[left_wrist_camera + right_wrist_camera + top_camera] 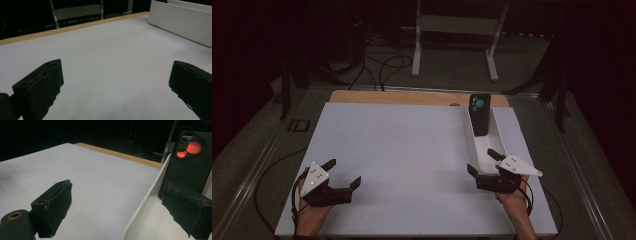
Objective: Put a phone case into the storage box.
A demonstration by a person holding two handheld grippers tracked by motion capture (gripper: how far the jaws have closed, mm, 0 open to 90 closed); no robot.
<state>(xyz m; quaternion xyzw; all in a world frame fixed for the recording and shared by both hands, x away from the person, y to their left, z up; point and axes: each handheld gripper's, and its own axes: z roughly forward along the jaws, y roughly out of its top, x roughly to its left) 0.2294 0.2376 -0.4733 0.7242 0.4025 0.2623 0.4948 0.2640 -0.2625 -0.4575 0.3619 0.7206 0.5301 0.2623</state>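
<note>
Black phone [479, 114] inside white tray [477, 147]

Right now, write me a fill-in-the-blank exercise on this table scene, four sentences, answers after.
1. The black phone stands inside the long white ____.
2. The right gripper has its jaws open on either side of the tray's near ____ wall.
3. The left gripper hovers with its jaws ____ and nothing between them.
4. Along the table's far edge, beyond the white mat, runs a strip of bare ____.

Missing words: tray; left; open; wood
</note>
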